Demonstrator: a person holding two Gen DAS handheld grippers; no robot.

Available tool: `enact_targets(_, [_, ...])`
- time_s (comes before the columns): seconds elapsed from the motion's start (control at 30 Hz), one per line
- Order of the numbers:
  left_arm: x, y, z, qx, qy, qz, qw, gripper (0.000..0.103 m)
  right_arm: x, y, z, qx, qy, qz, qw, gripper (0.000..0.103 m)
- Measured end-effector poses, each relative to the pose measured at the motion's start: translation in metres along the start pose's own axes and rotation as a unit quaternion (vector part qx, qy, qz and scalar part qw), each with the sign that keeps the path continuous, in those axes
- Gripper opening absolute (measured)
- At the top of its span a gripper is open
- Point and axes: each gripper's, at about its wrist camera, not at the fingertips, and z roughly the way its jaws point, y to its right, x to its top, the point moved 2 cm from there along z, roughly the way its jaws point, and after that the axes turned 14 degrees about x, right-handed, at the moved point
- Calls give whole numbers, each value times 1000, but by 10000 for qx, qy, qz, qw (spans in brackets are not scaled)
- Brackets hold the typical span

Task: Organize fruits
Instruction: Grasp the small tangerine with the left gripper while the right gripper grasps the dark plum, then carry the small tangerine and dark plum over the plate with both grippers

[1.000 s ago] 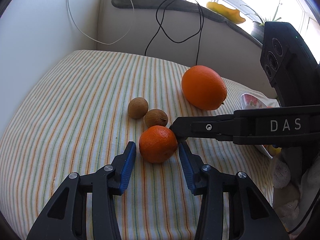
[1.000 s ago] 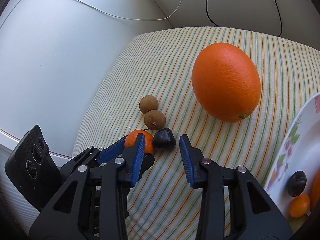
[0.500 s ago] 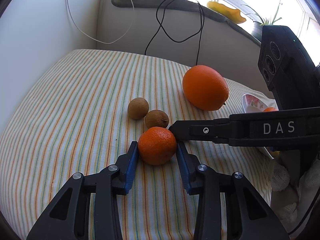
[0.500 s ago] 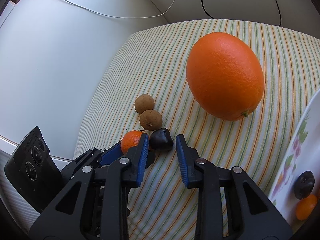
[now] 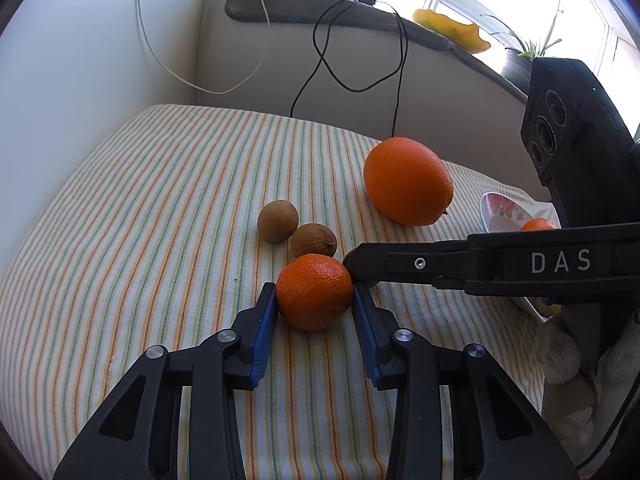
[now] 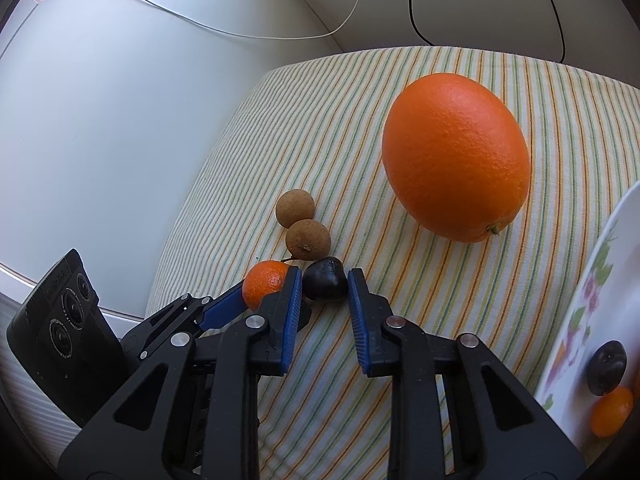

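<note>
Left wrist view: the left gripper (image 5: 315, 300) has its two blue pads pressed on both sides of a small mandarin (image 5: 314, 291), which sits on the striped cloth (image 5: 140, 220) of the desk; its jaws have just been closing on this fruit. Just behind the mandarin lie two brown round fruits (image 5: 296, 230), touching each other, and farther back to the right stands a large orange (image 5: 408, 181). The black finger of the right gripper (image 5: 360, 268) comes in from the right, and its tip is just beside the mandarin. A flowered plate (image 5: 500, 212) shows at the right edge, partly hidden. Right wrist view: the right gripper (image 6: 323, 286) has just been closing and now pinches a small dark fruit (image 6: 325, 279) between its blue pads, low on the cloth. The mandarin (image 6: 264, 282) is immediately to the left, with the left gripper (image 6: 224, 306) around it. On the plate (image 6: 592, 304) at the right lie another dark fruit (image 6: 607, 367) and a small orange fruit (image 6: 611, 411).
</note>
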Motion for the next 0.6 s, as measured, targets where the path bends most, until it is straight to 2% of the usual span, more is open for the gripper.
enact_targets(0.6, [-2, 7, -25, -102, 205, -5, 9997, 36, -11, 0, -38, 91, 226, -122, 9996, 24])
